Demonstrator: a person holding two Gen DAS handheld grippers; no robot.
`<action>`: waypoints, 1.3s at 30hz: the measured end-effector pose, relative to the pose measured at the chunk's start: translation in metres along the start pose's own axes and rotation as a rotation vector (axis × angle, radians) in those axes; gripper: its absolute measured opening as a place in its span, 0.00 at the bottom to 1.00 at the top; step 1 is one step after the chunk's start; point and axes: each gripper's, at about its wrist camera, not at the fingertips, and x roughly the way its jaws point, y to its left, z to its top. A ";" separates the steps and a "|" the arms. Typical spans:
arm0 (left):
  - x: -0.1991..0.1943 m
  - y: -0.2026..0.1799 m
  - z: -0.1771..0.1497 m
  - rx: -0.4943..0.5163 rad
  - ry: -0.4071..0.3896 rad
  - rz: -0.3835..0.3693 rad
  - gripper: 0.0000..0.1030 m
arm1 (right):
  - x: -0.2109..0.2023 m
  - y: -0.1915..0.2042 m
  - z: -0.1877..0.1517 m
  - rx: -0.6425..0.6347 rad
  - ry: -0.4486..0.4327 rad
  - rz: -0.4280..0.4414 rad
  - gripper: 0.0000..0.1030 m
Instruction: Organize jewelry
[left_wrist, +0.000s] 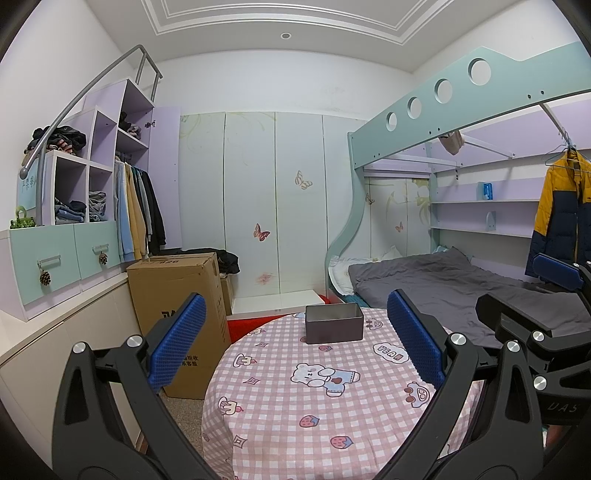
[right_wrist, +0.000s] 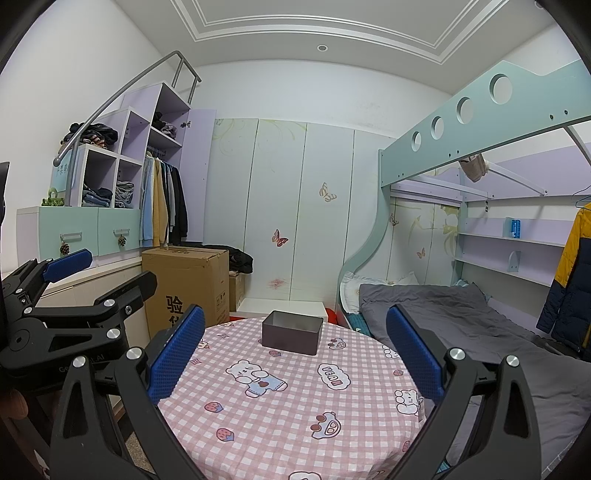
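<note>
left gripper (left_wrist: 295, 343) wide open, empty | right gripper (right_wrist: 295, 350) likewise; both hover facing grey box (right_wrist: 292, 332) on table (right_wrist: 280, 413) — likely the jewelry's destination; none visible

A big brown box (left_wrist: 177, 295) sits by the round table (left_wrist: 295, 406). A yellow coat (left_wrist: 561, 210) hangs over the bed (left_wrist: 461, 284).

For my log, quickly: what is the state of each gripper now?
Left gripper: open, holding nothing.
Right gripper: open, holding nothing.
</note>
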 end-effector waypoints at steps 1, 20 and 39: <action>0.000 0.000 0.000 0.001 0.000 0.000 0.94 | 0.000 0.000 0.000 0.000 0.001 0.000 0.92; 0.001 0.000 0.000 0.000 0.002 -0.001 0.94 | 0.000 -0.001 0.000 -0.001 0.004 -0.001 0.92; 0.003 0.001 -0.001 0.002 0.005 -0.002 0.94 | -0.001 -0.003 -0.004 0.000 0.011 0.001 0.92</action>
